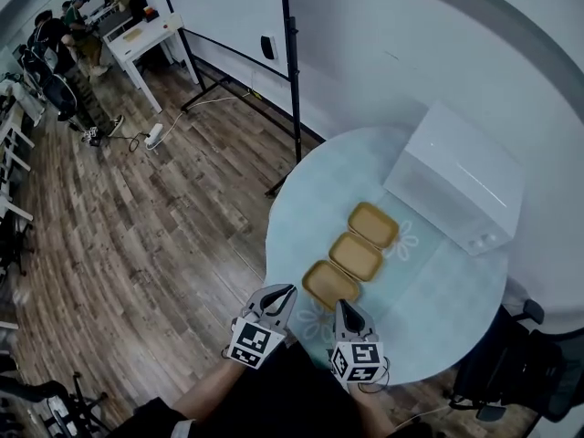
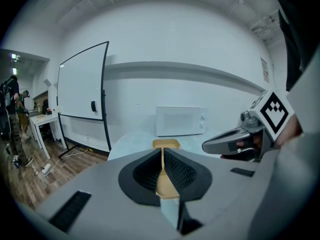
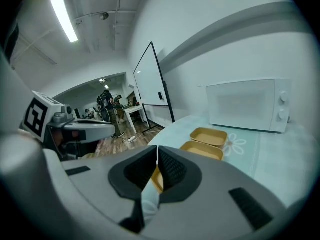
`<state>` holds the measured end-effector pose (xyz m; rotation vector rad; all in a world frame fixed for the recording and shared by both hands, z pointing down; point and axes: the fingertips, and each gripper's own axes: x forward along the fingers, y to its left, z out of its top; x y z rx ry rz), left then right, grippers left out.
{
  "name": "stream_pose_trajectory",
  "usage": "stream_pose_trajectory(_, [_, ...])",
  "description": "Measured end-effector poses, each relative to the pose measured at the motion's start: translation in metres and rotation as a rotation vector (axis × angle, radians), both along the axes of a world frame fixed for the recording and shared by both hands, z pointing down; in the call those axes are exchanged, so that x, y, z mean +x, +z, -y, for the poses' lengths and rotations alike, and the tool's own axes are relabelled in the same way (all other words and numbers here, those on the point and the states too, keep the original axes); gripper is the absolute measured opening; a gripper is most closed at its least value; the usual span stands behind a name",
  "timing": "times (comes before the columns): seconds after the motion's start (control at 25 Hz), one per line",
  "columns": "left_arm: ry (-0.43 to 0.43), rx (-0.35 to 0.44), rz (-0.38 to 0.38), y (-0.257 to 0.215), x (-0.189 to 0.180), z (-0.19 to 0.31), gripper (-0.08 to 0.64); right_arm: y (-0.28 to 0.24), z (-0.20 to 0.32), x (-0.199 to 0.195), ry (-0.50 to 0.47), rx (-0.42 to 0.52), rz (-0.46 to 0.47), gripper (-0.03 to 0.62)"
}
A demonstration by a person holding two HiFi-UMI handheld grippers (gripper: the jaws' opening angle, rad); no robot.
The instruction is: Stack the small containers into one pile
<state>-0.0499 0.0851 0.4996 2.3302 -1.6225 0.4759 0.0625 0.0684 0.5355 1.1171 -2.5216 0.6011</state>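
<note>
Three shallow tan containers lie in a slanting row on the round pale-green table [image 1: 429,318]: the near one [image 1: 330,284], the middle one [image 1: 356,255] and the far one [image 1: 373,224]. None is stacked. My left gripper [image 1: 281,293] hovers shut and empty just left of the near container. My right gripper [image 1: 344,308] is shut and empty at the near container's front edge. In the left gripper view a container [image 2: 166,143] shows beyond the shut jaws, with the right gripper [image 2: 235,143] alongside. The right gripper view shows two containers [image 3: 209,136] ahead.
A white microwave [image 1: 456,185] stands at the table's far right, close to the far container. A whiteboard on a stand [image 1: 228,7] is beyond the table. A black chair [image 1: 511,372] sits at the lower right. People stand at desks far left [image 1: 64,35].
</note>
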Motion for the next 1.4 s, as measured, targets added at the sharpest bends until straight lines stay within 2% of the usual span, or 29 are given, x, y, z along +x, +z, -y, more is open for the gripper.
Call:
stream_pose_trajectory(0.24, [0.023, -0.027, -0.013, 0.008, 0.001, 0.026, 0.023, 0.019, 0.017, 0.004, 0.003, -0.061, -0.023, 0.028])
stream_pose_trajectory(0.48, [0.121, -0.047, -0.012, 0.016, 0.011, 0.055, 0.023, 0.045, 0.034, 0.022, 0.116, -0.156, -0.040, 0.040])
stream_pose_trajectory(0.6, [0.158, -0.048, -0.013, 0.019, 0.011, 0.071, 0.023, 0.063, 0.041, 0.033, 0.197, -0.235, -0.028, 0.083])
stream_pose_trajectory(0.84, [0.219, -0.068, -0.030, 0.025, 0.016, 0.088, 0.023, 0.114, 0.035, 0.053, 0.354, -0.463, 0.013, 0.093])
stream_pose_trajectory(1.0, [0.237, -0.081, -0.032, 0.030, 0.013, 0.087, 0.023, 0.138, 0.027, 0.057, 0.407, -0.554, 0.023, 0.092])
stream_pose_trajectory(1.4, [0.236, -0.116, -0.035, 0.045, -0.005, 0.077, 0.023, 0.173, 0.015, 0.056, 0.477, -0.678, 0.049, 0.092])
